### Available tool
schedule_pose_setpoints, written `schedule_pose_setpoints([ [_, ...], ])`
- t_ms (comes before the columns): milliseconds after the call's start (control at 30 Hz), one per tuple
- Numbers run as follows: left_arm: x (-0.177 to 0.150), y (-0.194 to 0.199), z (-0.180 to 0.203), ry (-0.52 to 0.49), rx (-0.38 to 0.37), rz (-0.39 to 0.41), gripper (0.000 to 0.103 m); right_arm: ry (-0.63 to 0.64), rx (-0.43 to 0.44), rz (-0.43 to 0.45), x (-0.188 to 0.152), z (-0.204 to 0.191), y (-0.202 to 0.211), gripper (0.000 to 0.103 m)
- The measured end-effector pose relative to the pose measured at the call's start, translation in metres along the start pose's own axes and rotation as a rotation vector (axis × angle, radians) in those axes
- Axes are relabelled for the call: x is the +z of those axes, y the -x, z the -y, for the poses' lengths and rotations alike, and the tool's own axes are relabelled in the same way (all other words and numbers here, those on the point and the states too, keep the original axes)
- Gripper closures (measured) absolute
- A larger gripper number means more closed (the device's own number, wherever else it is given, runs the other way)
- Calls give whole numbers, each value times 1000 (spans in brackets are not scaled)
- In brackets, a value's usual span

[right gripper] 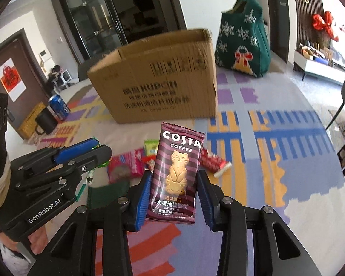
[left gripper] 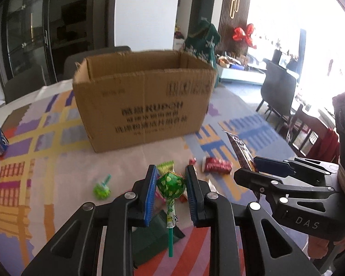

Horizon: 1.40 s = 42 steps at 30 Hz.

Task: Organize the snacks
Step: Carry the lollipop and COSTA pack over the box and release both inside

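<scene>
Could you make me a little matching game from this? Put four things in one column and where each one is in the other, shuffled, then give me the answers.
Things:
1. green lollipop
2. Costa biscuit packet
3. blue drink can
4. cardboard box

Places:
A. standing open in the middle of the patterned tablecloth
B. clamped in the right gripper
C. upright beside a black mug
D. clamped in the left gripper

Pairs: 1-D, 2-B, 3-C, 4-A

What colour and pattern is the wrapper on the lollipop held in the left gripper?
Green, with lighter green clover-like shapes, on the lollipop; clearest in the left wrist view.
</scene>
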<state>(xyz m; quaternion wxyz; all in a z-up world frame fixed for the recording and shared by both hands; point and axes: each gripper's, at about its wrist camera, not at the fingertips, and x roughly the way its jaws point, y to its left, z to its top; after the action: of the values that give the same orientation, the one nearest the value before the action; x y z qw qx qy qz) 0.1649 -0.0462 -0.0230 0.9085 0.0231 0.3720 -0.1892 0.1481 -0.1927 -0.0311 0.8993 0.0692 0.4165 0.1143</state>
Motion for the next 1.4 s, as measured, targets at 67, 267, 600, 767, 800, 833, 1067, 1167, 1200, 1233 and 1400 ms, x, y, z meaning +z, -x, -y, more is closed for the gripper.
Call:
schedule_pose_setpoints([
  [67, 8, 5, -3, 2, 12, 24, 78, 9, 1, 23, 7, -2, 3, 63],
  [267, 28, 20, -11, 2, 36, 85, 78, 39, 3, 90, 31, -10, 11, 63],
  [600, 66, 38, -23, -10, 74, 185, 78, 70, 24, 167, 65, -23, 19, 63],
  [767, 84, 42, -28, -16, 86, 215, 78, 73, 40, 200, 82, -28, 20, 63],
  [800, 89, 42, -30, -15, 88, 222, 78, 73, 44, 206, 86, -29, 20, 63],
  [833, 93, 42, -31, -15, 89, 227, 78, 74, 48, 211, 90, -30, 21, 63],
  [1067, 117, 36, -44, -18, 102, 236, 78, 91, 49, 245, 119, -35, 18, 63],
  [1167, 126, 31, -49, -19, 106, 236, 78, 101, 40, 257, 130, -37, 16, 63],
  [1200, 128, 29, -51, -21, 107, 235, 78, 104, 40, 259, 133, -38, 15, 63],
  [1233, 132, 26, -54, -22, 111, 232, 78, 107, 38, 261, 137, -38, 13, 63],
  [1400, 146, 9, -62, -28, 115, 211, 78, 112, 30, 251, 154, -38, 0, 63],
])
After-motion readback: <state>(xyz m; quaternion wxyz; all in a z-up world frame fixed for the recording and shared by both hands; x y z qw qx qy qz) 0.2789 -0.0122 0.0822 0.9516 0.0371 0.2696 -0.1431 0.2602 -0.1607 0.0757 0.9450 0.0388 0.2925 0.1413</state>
